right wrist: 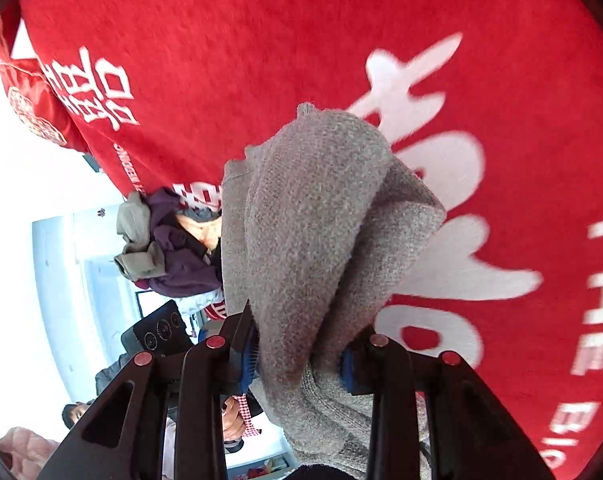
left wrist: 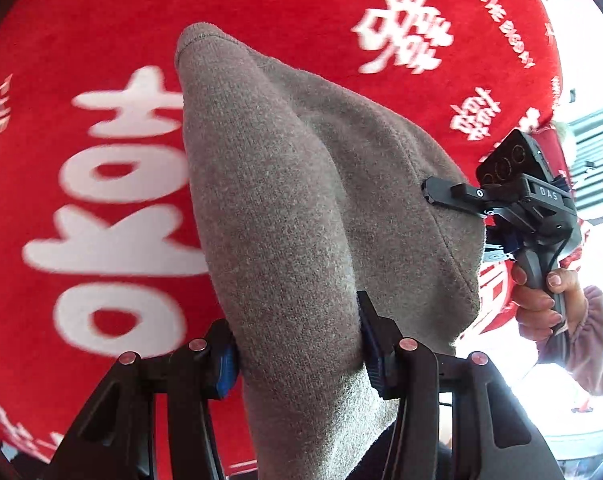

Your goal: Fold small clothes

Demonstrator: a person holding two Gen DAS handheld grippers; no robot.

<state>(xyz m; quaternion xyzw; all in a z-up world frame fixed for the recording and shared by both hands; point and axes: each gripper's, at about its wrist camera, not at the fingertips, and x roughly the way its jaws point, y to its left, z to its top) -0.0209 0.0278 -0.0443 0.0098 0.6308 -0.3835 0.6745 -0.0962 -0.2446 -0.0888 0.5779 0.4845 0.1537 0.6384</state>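
my left wrist view looks along its tongs (left wrist: pixel 297 352), very near the grey knit (left wrist: pixel 301 200), facing down at the red cloth (left wrist: pixel 81 40); the right tongs (left wrist: pixel 431 192) show at its right. my right wrist view (right wrist: pixel 297 354) shares the same knit (right wrist: pixel 321 208) and cloth (right wrist: pixel 261 60).

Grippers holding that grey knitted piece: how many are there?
2. The left gripper pinches the grey knit garment at its near end; the right gripper clamps another edge, seen from the side at. No others show.
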